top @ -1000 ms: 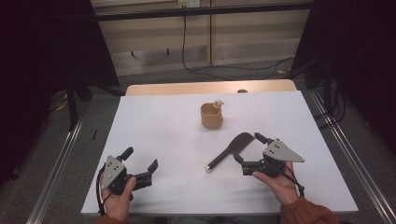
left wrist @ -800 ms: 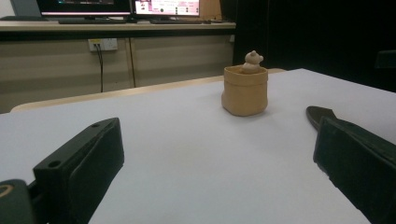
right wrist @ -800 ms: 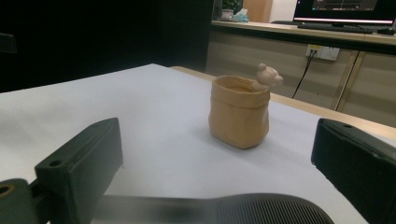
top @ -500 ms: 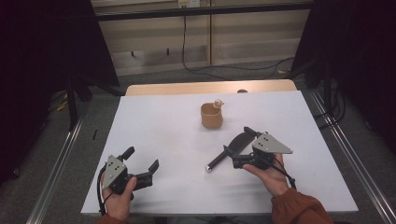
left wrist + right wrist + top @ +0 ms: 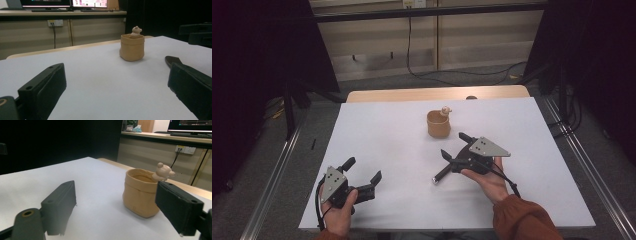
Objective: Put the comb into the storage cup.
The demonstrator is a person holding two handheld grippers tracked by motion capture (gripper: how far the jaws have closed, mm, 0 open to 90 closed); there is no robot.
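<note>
No text, label, brand, number or sign can be read anywhere. The monitors [image 5: 65, 3] on the desk behind the table show coloured screen content, but it is too small and blurred to make out any words.

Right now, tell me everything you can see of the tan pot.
The pot is a small tan cup shaped like a soft sack, with a rolled rim and slightly bulging, creased walls; it looks like matte clay or ceramic. A little bear figure in a paler tone peeks over the rim on one side. It stands upright on the white table, toward the far middle, open end up. Its inside looks empty as far as shows. Nothing else touches it; no gripper is in contact with it.
</note>
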